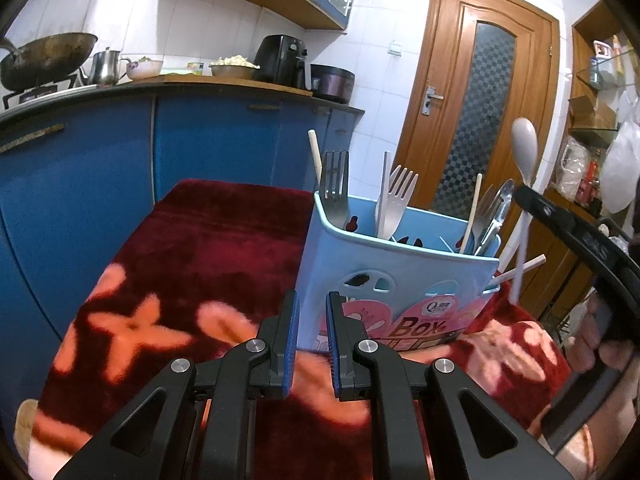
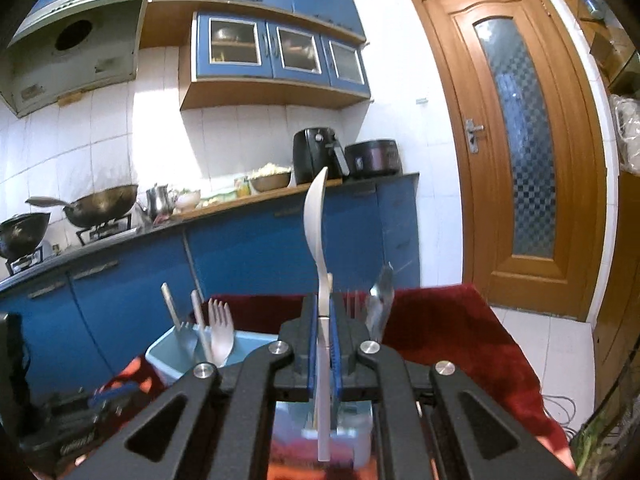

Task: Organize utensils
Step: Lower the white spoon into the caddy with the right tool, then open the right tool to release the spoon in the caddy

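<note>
One word, "BOX", on blue caddy [image 1: 360, 276]

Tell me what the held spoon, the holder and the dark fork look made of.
Spoon in the right claw: likely plastic, matte off-white, no glint. Holder: plastic, smooth pale blue, moulded cut-outs and a printed label. Dark fork: probably steel, grey with a dull sheen.

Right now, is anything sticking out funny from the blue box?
Yes. A pale stick pokes sideways past the right end of the blue box, while the forks stand upright inside it.
</note>
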`<state>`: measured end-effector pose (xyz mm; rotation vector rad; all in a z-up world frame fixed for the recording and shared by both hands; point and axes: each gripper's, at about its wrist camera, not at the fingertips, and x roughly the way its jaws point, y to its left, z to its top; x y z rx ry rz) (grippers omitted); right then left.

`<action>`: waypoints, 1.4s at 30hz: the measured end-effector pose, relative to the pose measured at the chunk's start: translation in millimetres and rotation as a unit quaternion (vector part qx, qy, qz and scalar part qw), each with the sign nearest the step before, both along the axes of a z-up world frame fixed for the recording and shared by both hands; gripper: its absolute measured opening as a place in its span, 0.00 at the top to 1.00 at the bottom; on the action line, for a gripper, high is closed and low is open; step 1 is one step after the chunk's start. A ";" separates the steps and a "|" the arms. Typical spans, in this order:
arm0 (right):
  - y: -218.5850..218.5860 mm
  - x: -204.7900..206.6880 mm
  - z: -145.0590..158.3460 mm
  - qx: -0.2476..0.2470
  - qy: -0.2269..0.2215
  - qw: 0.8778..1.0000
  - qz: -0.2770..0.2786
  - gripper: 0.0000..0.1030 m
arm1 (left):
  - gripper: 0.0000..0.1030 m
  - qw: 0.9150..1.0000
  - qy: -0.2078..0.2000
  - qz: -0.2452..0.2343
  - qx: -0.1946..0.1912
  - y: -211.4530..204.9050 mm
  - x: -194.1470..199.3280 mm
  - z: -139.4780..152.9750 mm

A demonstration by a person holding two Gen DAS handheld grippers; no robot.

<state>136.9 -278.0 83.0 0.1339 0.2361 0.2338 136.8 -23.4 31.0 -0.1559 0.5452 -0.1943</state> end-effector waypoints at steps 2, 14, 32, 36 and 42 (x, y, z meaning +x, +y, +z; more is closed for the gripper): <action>2.6 8.8 -0.5 0.005 -0.009 1.000 -0.004 0.93 | 0.87 1.000 0.001 -0.001 -0.001 0.3 1.4 -1.1; 5.0 12.6 -24.5 -0.010 -0.012 1.000 0.004 0.93 | 0.87 1.000 0.008 -0.007 -0.007 0.7 6.3 -4.1; -2.0 -41.6 -0.2 0.011 0.012 1.000 0.016 0.68 | 0.87 1.000 -0.012 -0.007 -0.003 3.4 -25.3 16.9; 0.5 -64.2 2.7 0.009 0.035 0.999 0.023 0.64 | 0.87 1.000 -0.016 -0.006 0.000 4.9 -36.3 22.5; 4.7 -98.0 -4.0 0.006 0.060 0.998 0.026 0.48 | 0.55 1.000 -0.018 0.000 0.009 7.8 -54.9 27.6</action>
